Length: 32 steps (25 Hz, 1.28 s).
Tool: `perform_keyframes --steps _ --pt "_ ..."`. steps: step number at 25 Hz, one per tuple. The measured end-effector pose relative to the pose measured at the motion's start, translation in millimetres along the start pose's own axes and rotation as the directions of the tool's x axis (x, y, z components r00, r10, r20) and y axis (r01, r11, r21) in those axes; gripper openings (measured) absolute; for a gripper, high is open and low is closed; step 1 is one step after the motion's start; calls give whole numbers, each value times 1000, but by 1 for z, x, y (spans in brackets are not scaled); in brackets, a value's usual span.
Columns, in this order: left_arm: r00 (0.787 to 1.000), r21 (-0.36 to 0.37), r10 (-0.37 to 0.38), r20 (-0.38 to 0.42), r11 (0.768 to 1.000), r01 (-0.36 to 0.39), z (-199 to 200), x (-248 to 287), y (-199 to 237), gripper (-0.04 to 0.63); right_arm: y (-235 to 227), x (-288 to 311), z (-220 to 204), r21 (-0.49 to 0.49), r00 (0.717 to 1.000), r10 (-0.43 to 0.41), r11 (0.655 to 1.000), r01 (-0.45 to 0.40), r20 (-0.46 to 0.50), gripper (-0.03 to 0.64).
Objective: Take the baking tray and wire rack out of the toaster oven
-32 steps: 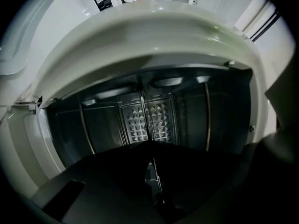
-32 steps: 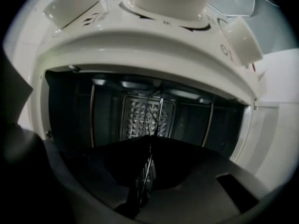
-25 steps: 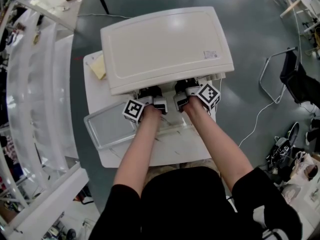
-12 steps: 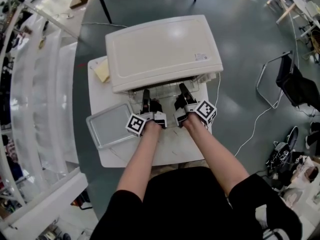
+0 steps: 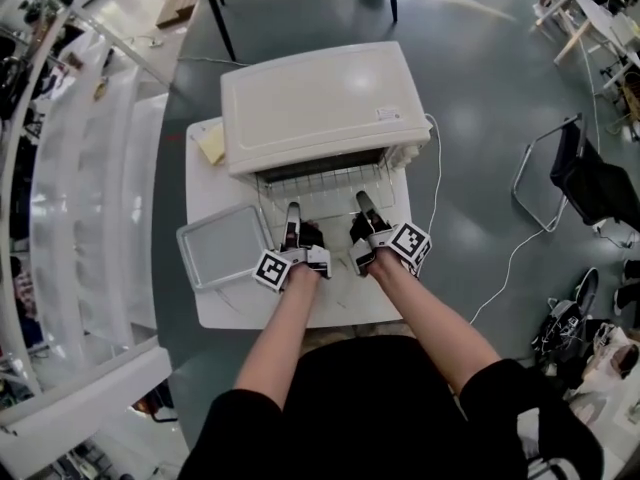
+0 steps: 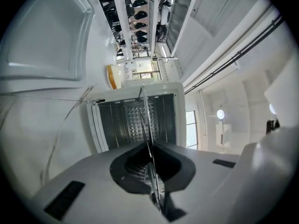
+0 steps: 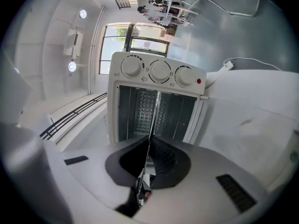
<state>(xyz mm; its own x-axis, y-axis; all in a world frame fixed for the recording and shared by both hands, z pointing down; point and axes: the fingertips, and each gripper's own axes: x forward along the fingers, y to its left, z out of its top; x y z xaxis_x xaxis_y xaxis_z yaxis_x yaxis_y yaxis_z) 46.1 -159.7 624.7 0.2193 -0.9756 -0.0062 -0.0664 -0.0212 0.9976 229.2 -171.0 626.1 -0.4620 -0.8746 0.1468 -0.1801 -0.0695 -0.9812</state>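
The baking tray [image 5: 225, 245], shallow, pale grey, with rounded corners, lies flat on the white counter [image 5: 215, 306], left of the oven's mouth. Just beside it, the left tongs [image 5: 292, 211] are clamped on the front edge of the wire rack [image 5: 325, 181]. The rack is a thin silvery grid, level, sticking partway out of the cream toaster oven [image 5: 315, 103]. The right tongs [image 5: 362, 201] pinch the same edge further right.

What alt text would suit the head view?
Seen from above, a person's left gripper and right gripper clamp a wire rack sticking out of a white toaster oven; a baking tray lies on the table at left.
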Motion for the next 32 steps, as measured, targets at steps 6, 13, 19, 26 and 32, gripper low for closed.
perform_keyframes --steps 6,13,19,26,32 --pt "1000 -16 -8 17 1000 8 -14 -35 -11 17 5 -31 -8 -2 999 12 1000 -12 -30 21" --pt "1000 -9 -15 13 1000 15 -30 -72 -22 17 12 -70 -16 -8 998 15 1000 -16 -54 21" --pt "999 10 -35 -11 999 35 -37 -103 -32 17 13 -95 -31 -19 995 21 1000 -23 -100 21" --pt "999 -15 -30 32 999 30 -19 -140 -26 17 17 -98 -65 -54 983 24 998 -34 -185 21" --pt "996 -44 -23 88 999 27 30 -171 -18 17 20 -75 -120 -70 962 1 997 -21 -273 22"
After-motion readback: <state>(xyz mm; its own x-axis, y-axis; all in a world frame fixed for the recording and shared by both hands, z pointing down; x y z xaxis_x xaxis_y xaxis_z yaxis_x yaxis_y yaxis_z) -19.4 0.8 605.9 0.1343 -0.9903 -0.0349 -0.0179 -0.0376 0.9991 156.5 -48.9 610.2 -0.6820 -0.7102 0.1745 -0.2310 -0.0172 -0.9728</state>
